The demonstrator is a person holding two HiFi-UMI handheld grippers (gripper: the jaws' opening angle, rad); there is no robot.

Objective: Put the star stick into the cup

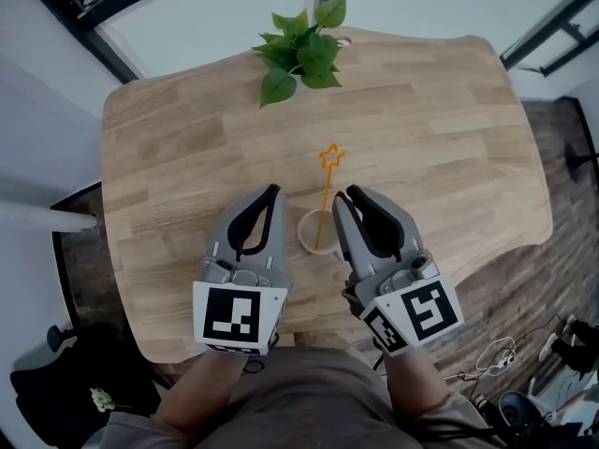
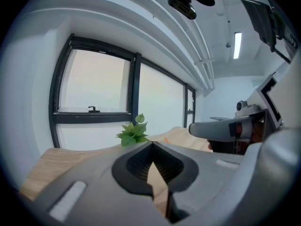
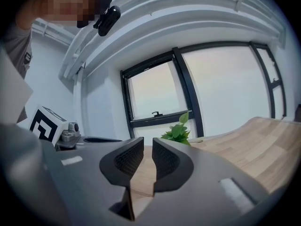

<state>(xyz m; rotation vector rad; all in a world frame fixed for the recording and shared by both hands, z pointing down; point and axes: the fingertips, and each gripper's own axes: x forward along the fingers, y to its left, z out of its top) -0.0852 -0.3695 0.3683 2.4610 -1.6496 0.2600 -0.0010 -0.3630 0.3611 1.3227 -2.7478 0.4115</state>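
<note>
Evidently the star stick already stood in the cup, leaning, star end up. Left gripper jaws were pressed tip to tip, empty. Right gripper jaws were a narrow slit apart, empty. Both flanked the cup. Stick judged light, thin, bendy: pinch gently at mid-shaft.

Lower end of star stick hidden inside cup; right gripper overlaps cup's rim.
</note>
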